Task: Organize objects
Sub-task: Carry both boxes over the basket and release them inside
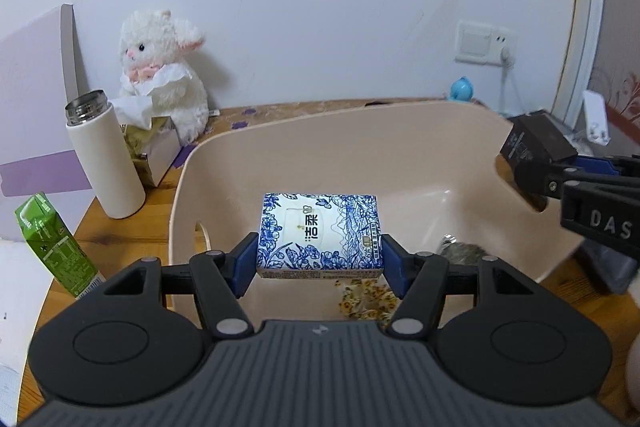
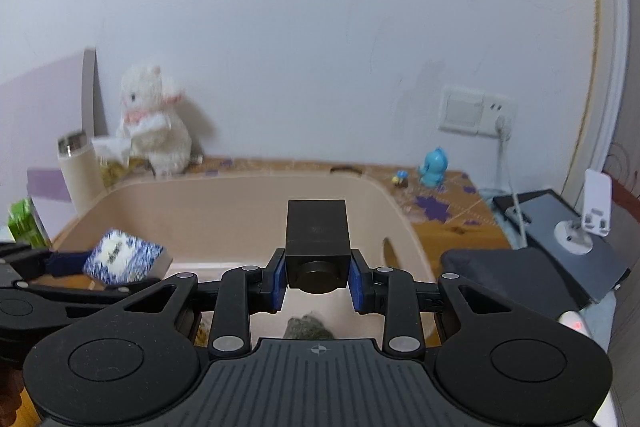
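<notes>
My left gripper (image 1: 320,259) is shut on a blue-and-white tissue pack (image 1: 319,231) and holds it above the inside of a beige plastic bin (image 1: 360,147). My right gripper (image 2: 318,281) is shut on a dark brown box (image 2: 317,241) and holds it over the same bin (image 2: 224,203). In the left wrist view the right gripper with the dark box (image 1: 534,147) is at the bin's right rim. In the right wrist view the tissue pack (image 2: 124,261) is at the left. A grey fuzzy object (image 1: 462,251) and a yellow flowery packet (image 1: 366,301) lie on the bin floor.
On the wooden table left of the bin stand a white thermos (image 1: 102,163), a green carton (image 1: 54,247), an open tissue box (image 1: 154,147) and a white plush lamb (image 1: 164,71). A blue figurine (image 2: 434,167) stands at the back right. A tablet (image 2: 568,227) lies to the right.
</notes>
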`<action>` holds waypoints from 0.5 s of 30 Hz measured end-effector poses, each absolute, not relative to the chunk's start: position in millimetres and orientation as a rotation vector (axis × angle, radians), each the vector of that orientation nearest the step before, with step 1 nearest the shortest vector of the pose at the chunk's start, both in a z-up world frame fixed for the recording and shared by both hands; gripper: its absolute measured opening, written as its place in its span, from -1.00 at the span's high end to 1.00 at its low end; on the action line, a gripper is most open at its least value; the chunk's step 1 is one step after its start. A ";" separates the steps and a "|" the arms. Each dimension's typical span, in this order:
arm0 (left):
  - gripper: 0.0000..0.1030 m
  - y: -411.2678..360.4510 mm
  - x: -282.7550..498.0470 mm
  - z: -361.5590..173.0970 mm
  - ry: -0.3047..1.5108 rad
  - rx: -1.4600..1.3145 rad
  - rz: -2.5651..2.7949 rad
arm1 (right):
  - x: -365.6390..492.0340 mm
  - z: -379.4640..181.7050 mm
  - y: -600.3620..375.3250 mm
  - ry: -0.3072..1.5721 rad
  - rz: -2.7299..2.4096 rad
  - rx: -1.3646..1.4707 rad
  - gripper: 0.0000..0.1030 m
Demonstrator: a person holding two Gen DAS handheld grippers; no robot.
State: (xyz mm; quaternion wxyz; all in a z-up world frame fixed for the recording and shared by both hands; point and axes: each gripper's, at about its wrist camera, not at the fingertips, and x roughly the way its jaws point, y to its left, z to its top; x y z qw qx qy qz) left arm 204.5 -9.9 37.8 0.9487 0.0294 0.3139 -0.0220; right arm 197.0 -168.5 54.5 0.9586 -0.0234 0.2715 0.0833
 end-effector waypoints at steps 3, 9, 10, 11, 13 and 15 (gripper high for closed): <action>-0.26 -10.6 211.2 29.9 0.661 0.078 -0.040 | 205.2 42.0 -162.3 0.593 0.169 -0.067 0.44; -0.28 -13.1 212.1 27.8 0.676 0.102 -0.029 | 206.6 35.3 -157.2 0.599 0.161 -0.088 0.23; -0.31 -12.1 210.9 29.6 0.678 0.090 -0.035 | 204.6 36.6 -157.6 0.590 0.161 -0.090 0.14; -0.49 -11.5 208.6 32.2 0.675 0.081 -0.038 | 203.5 38.5 -158.7 0.584 0.159 -0.089 -0.03; -0.70 -12.0 202.2 37.9 0.642 0.075 -0.025 | 198.8 43.2 -162.1 0.563 0.154 -0.084 -0.19; -0.76 -12.6 195.4 42.7 0.612 0.088 0.001 | 192.8 48.0 -166.4 0.551 0.154 -0.076 -0.27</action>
